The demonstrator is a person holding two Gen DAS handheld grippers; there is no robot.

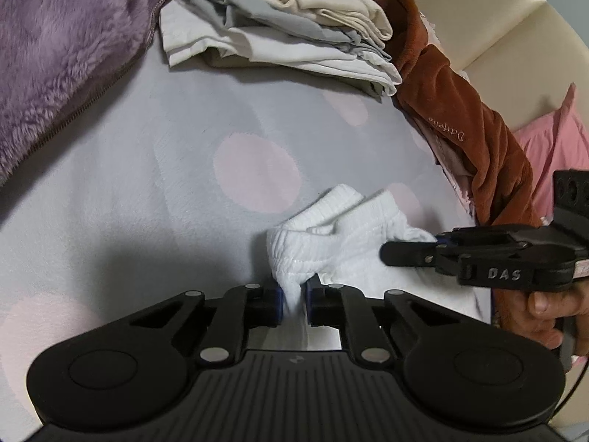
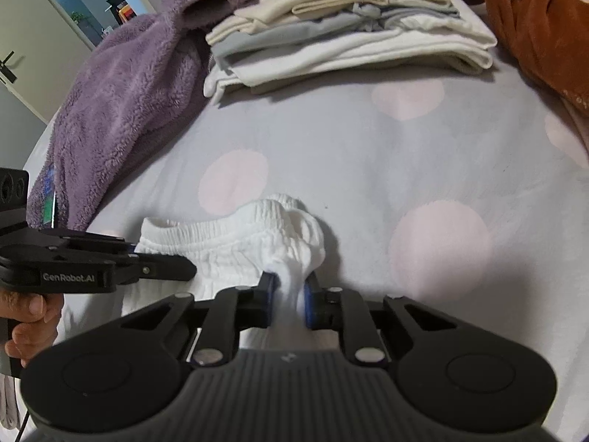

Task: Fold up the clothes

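The white garment (image 1: 346,243), with a ribbed elastic waistband, lies bunched on the grey bedsheet (image 1: 165,169) that has pale pink dots, near the front edge and between the two tools. The left gripper (image 1: 293,300) has its fingers (image 1: 278,300) nearly closed and pinches a fold of the white cloth at the waistband. The right gripper (image 2: 289,296) does the same at the other end of the waistband; its fingers (image 2: 308,300) press a bunch of the cloth between the blue pads. A person's hand (image 1: 548,307) holds the right tool by its handle.

Behind the garment, well apart, is a stack of folded clothes (image 1: 294,33) in cream, grey and white. A purple fleece robe (image 1: 62,55) lies at the left of the stack, and a brown fleece garment (image 1: 452,118) at the right. Beside the brown one there is pink cloth (image 1: 552,147).
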